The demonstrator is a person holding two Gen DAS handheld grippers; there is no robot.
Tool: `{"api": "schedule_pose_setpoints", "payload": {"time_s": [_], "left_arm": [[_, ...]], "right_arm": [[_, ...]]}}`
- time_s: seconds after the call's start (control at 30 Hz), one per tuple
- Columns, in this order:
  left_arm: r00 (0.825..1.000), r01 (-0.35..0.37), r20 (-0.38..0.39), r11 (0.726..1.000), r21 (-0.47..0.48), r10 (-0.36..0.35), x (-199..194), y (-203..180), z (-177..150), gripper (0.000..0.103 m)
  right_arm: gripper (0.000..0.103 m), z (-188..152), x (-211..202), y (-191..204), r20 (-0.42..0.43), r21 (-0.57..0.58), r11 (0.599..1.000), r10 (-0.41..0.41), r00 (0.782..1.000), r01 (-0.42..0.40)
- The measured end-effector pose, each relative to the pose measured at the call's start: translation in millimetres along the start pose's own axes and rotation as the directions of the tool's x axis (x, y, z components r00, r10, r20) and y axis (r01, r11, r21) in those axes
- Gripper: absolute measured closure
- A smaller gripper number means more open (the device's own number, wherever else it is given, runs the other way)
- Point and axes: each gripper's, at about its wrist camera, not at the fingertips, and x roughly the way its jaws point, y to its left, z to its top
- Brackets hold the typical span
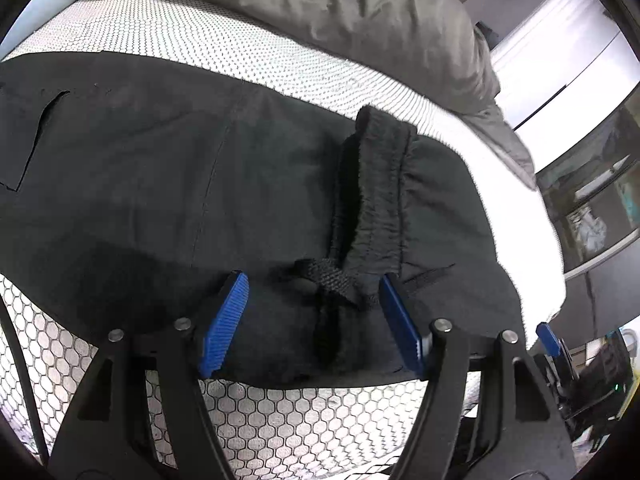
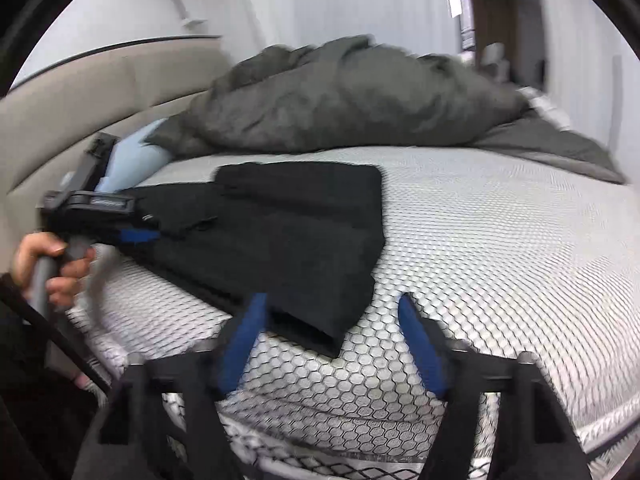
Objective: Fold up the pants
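Black pants (image 1: 160, 168) lie folded on a honeycomb-patterned mattress (image 1: 304, 412). In the left wrist view the elastic waistband (image 1: 376, 192) and its drawstring (image 1: 332, 280) lie between the blue pads of my left gripper (image 1: 314, 304). That gripper is open, low over the cloth. In the right wrist view the pants (image 2: 288, 232) stretch away to the left. Their near folded corner (image 2: 316, 328) lies between the spread fingers of my right gripper (image 2: 332, 320), which is open and not pressing on it. A hand (image 2: 52, 268) holds the left gripper at the far end of the pants.
A crumpled grey duvet (image 2: 340, 108) is heaped along the far side of the mattress (image 2: 480, 260). A beige headboard (image 2: 80, 100) and a light blue pillow (image 2: 136, 152) are at the left. The mattress edge drops off near me. A dark shelf unit (image 1: 600, 200) stands beyond the bed.
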Motion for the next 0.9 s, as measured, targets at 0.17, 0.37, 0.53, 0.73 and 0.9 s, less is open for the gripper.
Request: {"api": "schedule_pose_setpoints", "payload": {"time_s": [0.17,0.37,0.53,0.73,0.9], "left_arm": [[0.997,0.073,0.015,0.997,-0.021,-0.072,-1,-2,16,0.037],[0.992,0.098,-0.087,0.995,0.016,-0.096,39,-23,36,0.038],[0.986,0.087,-0.142,0.996,0.029,-0.082,67,-24,43,0.035],[0.966,0.190,-0.162,0.978,-0.080,-0.201,80,-16,59,0.022],[0.947,0.262,-0.158,0.958,-0.118,-0.279,81,-15,61,0.045]], "right_arm": [[0.022,32,6,-39,-0.018,0.105,0.991,0.084,0.996,-0.082],[0.022,60,89,-69,-0.158,0.236,0.959,0.200,0.967,-0.160],[0.022,59,134,-73,-0.259,0.315,0.933,0.260,0.930,-0.173],[0.022,66,144,-65,-0.264,0.292,0.935,0.279,0.923,-0.200],[0.022,64,152,-63,-0.275,0.289,0.936,0.282,0.919,-0.201]]}}
